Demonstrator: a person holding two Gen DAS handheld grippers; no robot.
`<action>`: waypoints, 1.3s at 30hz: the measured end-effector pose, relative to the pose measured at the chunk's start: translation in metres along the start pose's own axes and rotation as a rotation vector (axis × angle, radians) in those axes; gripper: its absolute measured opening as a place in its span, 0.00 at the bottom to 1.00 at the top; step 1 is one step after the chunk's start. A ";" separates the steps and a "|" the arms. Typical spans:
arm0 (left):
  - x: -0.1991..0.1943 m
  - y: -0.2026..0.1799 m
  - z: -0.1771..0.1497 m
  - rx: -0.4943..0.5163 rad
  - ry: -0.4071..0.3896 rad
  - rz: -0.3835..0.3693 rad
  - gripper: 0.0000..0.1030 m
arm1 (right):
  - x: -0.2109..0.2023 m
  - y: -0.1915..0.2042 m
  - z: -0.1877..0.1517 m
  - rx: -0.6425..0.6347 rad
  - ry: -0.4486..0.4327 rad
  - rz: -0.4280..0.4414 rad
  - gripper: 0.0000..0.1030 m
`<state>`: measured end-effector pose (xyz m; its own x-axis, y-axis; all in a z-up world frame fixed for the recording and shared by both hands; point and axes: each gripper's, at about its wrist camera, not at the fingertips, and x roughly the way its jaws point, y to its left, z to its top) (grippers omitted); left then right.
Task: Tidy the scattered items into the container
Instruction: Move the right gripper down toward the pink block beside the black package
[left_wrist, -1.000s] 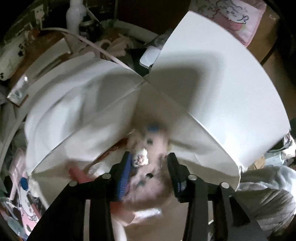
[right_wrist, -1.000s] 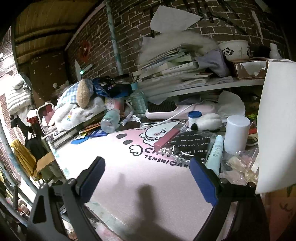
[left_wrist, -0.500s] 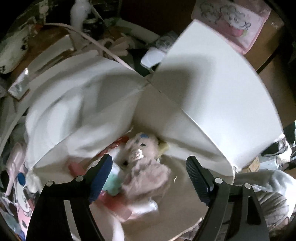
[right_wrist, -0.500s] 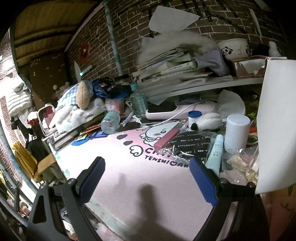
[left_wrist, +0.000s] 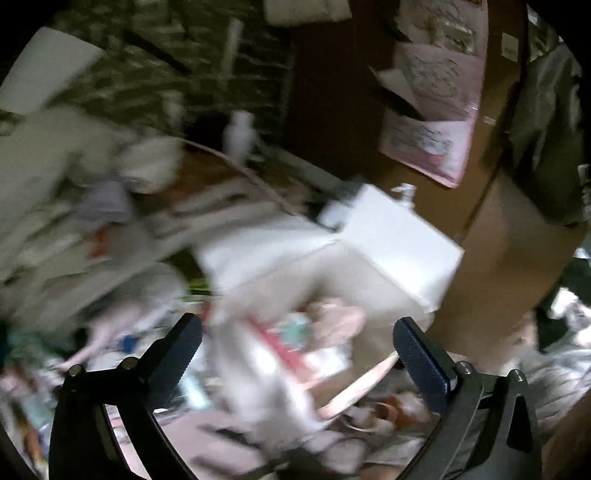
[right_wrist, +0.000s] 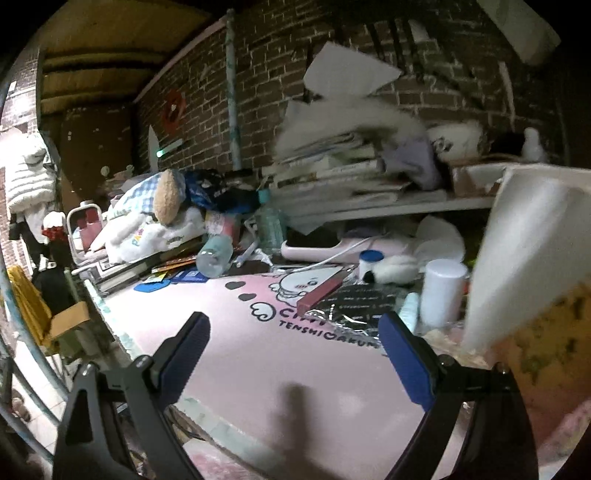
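Pink mat (right_wrist: 295, 369) w/ cartoon print covers your desk (right_wrist: 110, 314) and is the landmark here. The white box (left_wrist: 399, 243), flaps up, sits at the mat's far right edge; in the right wrist view only one white flap (right_wrist: 524, 251) shows, plus a yellowish side below it. Left wrist view is badly motion-blurred, but inside the box you can make out a pinkish plush toy (left_wrist: 340, 325), a red-edged flat item (left_wrist: 280, 347) and sth. teal beside it; can't tell more.

Behind the mat, against the brick wall (right_wrist: 295, 55), a shelf holds a slumped stack of books (right_wrist: 332, 173). At the mat's far left corner lies a pile of soft toys and cloth (right_wrist: 155, 214), w/ a clear bottle (right_wrist: 214, 251) on its side just beside it. Near the mat's far right: a white cylinder (right_wrist: 441, 291) upright, a pale tube (right_wrist: 410, 314) just left of it, a red stick (right_wrist: 319, 291) lying on black-and-silver packets.

Your left tool (left_wrist: 295, 354) is spread wide, nothing between the pads, hanging above the box. Your right tool (right_wrist: 291, 354) is likewise released and empty, over the bare mat.
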<state>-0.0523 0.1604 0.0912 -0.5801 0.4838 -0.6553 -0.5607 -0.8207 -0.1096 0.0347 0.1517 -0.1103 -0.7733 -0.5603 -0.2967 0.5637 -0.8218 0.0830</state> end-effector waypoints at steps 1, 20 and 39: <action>-0.006 0.006 -0.007 -0.005 -0.020 0.037 1.00 | -0.004 0.000 -0.001 -0.002 -0.009 -0.009 0.89; -0.054 0.107 -0.177 -0.316 -0.229 0.257 1.00 | -0.022 -0.008 -0.023 0.045 -0.008 -0.357 0.89; -0.056 0.149 -0.218 -0.396 -0.256 0.165 1.00 | 0.025 0.013 -0.016 -0.054 0.117 -0.653 1.00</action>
<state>0.0258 -0.0549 -0.0515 -0.7963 0.3561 -0.4890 -0.2104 -0.9209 -0.3280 0.0271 0.1291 -0.1316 -0.9260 0.0686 -0.3712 0.0058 -0.9807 -0.1955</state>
